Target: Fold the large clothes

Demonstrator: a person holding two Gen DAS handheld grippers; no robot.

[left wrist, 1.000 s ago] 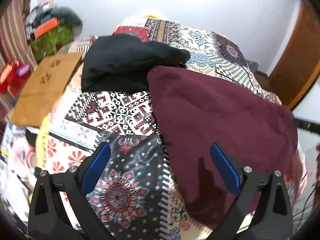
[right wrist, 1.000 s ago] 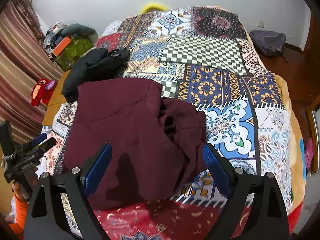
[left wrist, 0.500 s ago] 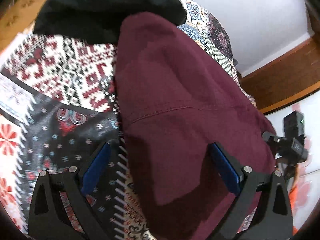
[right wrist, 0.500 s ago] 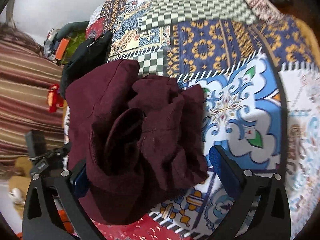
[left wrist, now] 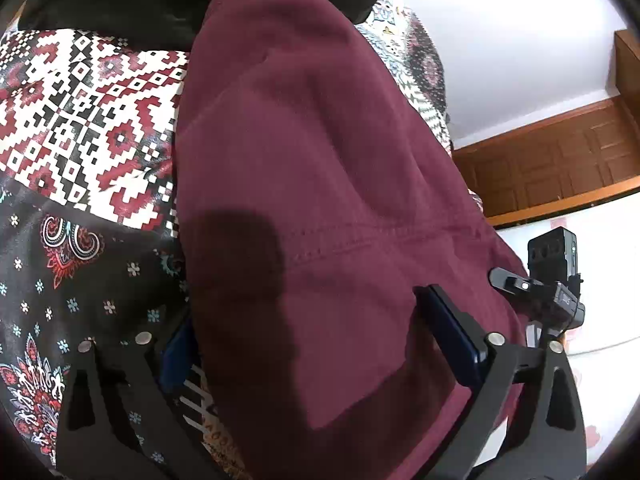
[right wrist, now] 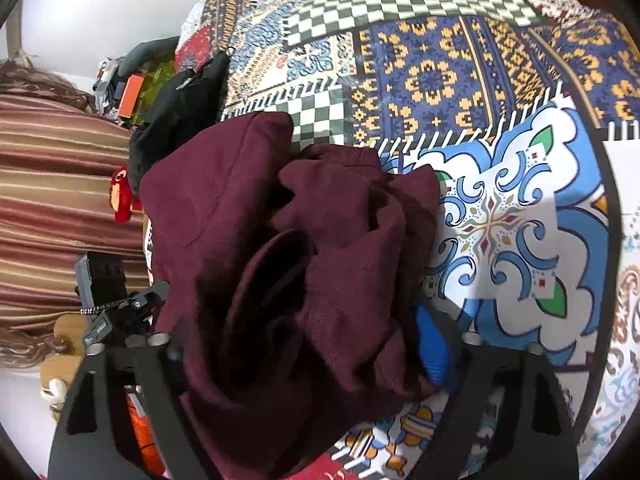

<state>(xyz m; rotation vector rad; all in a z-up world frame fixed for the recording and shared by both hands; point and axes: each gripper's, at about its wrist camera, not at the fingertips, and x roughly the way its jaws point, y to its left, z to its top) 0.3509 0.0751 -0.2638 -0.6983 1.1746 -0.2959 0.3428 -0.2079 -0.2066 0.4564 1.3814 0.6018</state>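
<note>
On the patchwork bedspread point(right wrist: 500, 216), the maroon garment point(left wrist: 320, 184) lay near the foot edge, its left half flat and its right half heaped in rumpled folds point(right wrist: 320, 260). All positions below are given relative to that garment.

Left tongs point(left wrist: 320, 344): spread wide, straddling the garment's near left portion. The left pad point(left wrist: 176, 354) sat at the garment's left border, partly tucked behind the cloth; the right pad point(left wrist: 452, 336) rested on or just above the fabric. No cloth was pinched between them. A stitched seam point(left wrist: 360, 240) ran across the garment just beyond the pads.

Right tongs point(right wrist: 304, 352): also wide, with the bunched right half lying between the fingers. The blue right pad point(right wrist: 432, 348) was beside the heap's right edge; the left pad was hidden by cloth. Whether any layer was gripped could not be told; the gap suggested none.

Judgement on the step in hand: taking hold of the near hem appeared to be pending. It would be done well if each pair of tongs closed on one clean edge, not a wad of layers, and if the heap were drawn out flat before any fold.

Edges and room: a black garment point(left wrist: 120, 0) touched the far left corner of the maroon one, limiting room there. To the right, open bedspread offered space for spreading. The bed's left edge was close beside the garment, with a striped curtain point(right wrist: 52, 200) beyond it.
</note>
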